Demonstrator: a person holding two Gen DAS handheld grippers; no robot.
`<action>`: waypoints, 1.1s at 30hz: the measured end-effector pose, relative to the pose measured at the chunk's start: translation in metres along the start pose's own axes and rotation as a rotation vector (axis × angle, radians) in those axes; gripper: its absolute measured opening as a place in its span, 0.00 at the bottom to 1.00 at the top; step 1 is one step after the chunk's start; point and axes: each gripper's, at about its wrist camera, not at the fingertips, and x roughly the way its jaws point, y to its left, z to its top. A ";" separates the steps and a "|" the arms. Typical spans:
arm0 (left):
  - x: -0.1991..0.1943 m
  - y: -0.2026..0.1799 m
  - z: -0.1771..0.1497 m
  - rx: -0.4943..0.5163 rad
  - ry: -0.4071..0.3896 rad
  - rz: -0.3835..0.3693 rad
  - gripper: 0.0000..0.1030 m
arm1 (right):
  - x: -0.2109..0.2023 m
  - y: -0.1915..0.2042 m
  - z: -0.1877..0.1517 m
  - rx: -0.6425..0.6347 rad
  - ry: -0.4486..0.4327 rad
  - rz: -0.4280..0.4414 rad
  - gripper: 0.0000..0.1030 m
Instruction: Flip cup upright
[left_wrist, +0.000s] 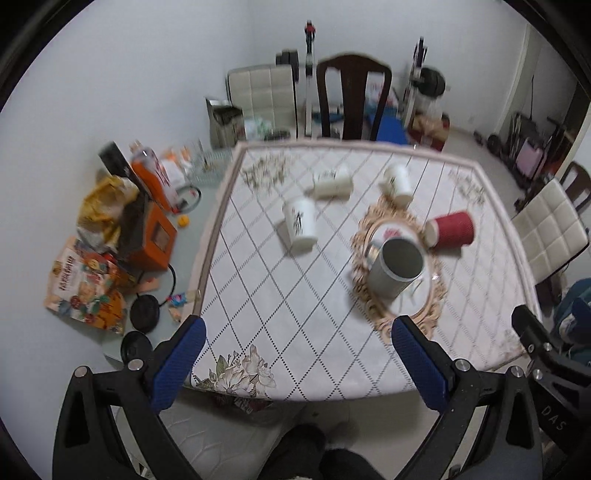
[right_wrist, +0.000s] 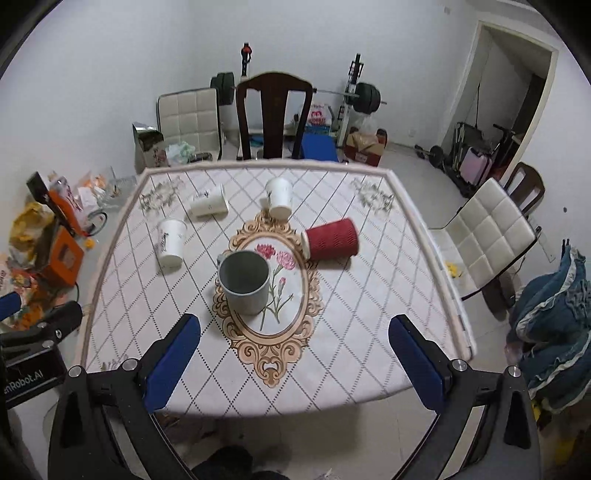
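Observation:
A grey mug (right_wrist: 244, 282) stands upright on the oval flower print at the middle of the table (right_wrist: 369, 362); it also shows in the left wrist view (left_wrist: 395, 267). A red paper cup (right_wrist: 331, 239) lies on its side to its right, also seen in the left wrist view (left_wrist: 450, 229). Three white paper cups lie on their sides further back: left (right_wrist: 170, 243), middle (right_wrist: 207, 202), right (right_wrist: 279, 197). My left gripper (left_wrist: 299, 332) and right gripper (right_wrist: 295, 328) are both open and empty, held above the table's near edge.
A dark wooden chair (right_wrist: 273, 114) stands at the table's far side and a white padded chair (right_wrist: 487, 232) at the right. Bags and boxes (left_wrist: 110, 236) clutter the floor on the left. A blue cloth heap (right_wrist: 554, 325) lies at the right.

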 end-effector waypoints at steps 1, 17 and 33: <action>-0.010 0.000 0.000 0.000 -0.017 0.005 1.00 | -0.014 -0.003 0.001 0.000 -0.012 0.006 1.00; -0.086 0.002 -0.021 -0.031 -0.094 -0.004 1.00 | -0.118 -0.023 -0.003 0.004 -0.100 0.016 1.00; -0.097 0.010 -0.037 -0.037 -0.106 0.034 1.00 | -0.129 -0.021 -0.016 -0.005 -0.095 0.031 1.00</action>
